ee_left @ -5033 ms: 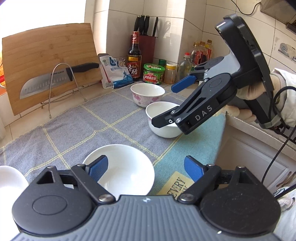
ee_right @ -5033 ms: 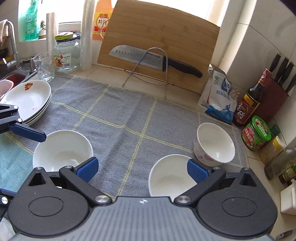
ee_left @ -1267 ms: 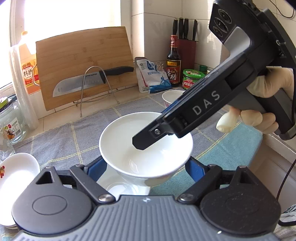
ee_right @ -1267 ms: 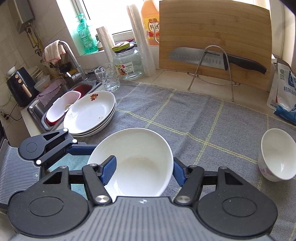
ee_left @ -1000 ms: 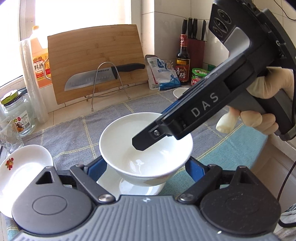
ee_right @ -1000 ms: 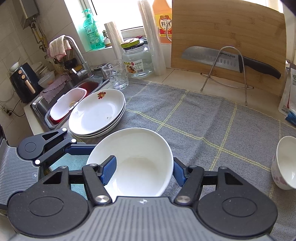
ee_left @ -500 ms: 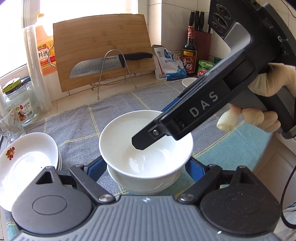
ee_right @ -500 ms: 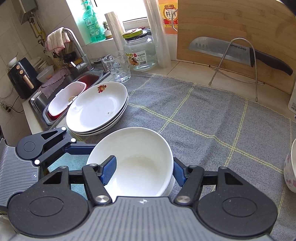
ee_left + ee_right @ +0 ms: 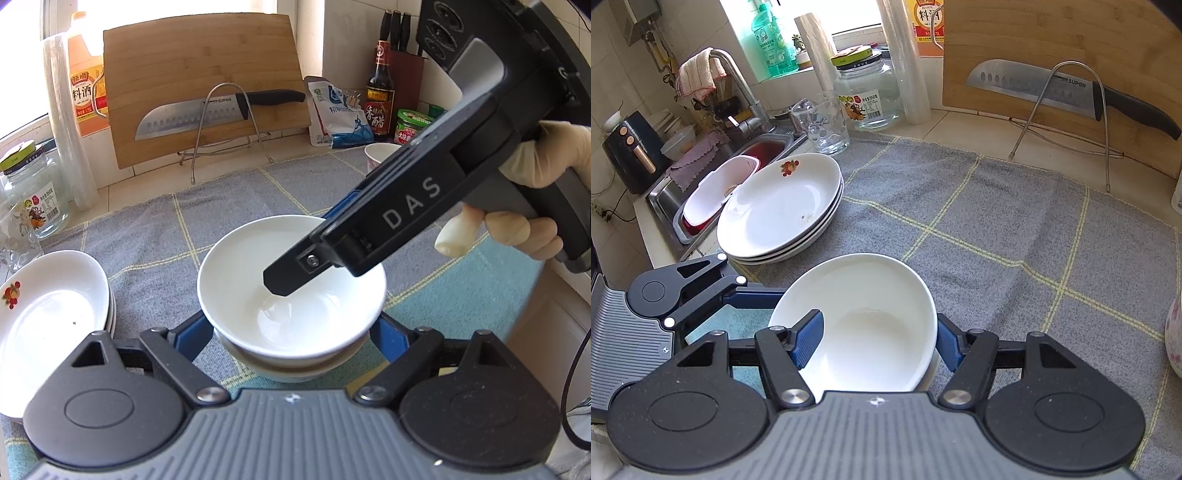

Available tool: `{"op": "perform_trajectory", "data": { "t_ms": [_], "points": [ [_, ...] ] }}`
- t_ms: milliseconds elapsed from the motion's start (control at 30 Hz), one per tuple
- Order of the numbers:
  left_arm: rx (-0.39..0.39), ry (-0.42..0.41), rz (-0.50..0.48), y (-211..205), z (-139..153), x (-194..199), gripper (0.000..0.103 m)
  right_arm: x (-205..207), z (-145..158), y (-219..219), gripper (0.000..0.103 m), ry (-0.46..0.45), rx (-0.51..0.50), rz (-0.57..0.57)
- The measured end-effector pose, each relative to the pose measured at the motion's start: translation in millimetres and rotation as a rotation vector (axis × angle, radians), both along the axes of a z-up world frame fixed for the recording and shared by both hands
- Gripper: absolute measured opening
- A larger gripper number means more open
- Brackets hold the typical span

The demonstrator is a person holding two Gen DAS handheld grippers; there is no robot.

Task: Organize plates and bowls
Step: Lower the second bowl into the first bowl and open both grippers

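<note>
Glossy white bowl point(image 9: 864, 325) pinched in right gripper point(image 9: 875, 341) jaws, nested atop lower bowl point(image 9: 284, 369).

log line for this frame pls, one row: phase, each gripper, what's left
phase: nesting bowls | right gripper: shut on upper bowl, seated in lower bowl | left gripper: shut on lower bowl | left: floral bowl unstacked

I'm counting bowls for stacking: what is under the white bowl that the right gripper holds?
Under the held bowl sits another white bowl, on the towel. Only its rim and upper wall show; its inside is covered, so anything in it cannot be seen.
</note>
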State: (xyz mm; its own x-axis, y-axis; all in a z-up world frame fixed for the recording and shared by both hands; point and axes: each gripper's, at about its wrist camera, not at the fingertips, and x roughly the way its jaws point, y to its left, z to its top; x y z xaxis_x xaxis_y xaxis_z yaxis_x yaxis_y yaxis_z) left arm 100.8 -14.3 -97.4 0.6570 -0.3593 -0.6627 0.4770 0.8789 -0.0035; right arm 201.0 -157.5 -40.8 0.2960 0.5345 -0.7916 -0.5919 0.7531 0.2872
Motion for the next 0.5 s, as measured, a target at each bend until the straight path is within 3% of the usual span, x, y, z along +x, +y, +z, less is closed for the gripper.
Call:
{"op": "perform_trajectory", "data": {
  "t_ms": [500],
  "points": [
    [-0.002,0.018,-0.004,0.5,-3.9,4.0,0.091,-0.1,-3.3,1.2,0.07,-0.002,-0.009,-0.001]
  ]
}}
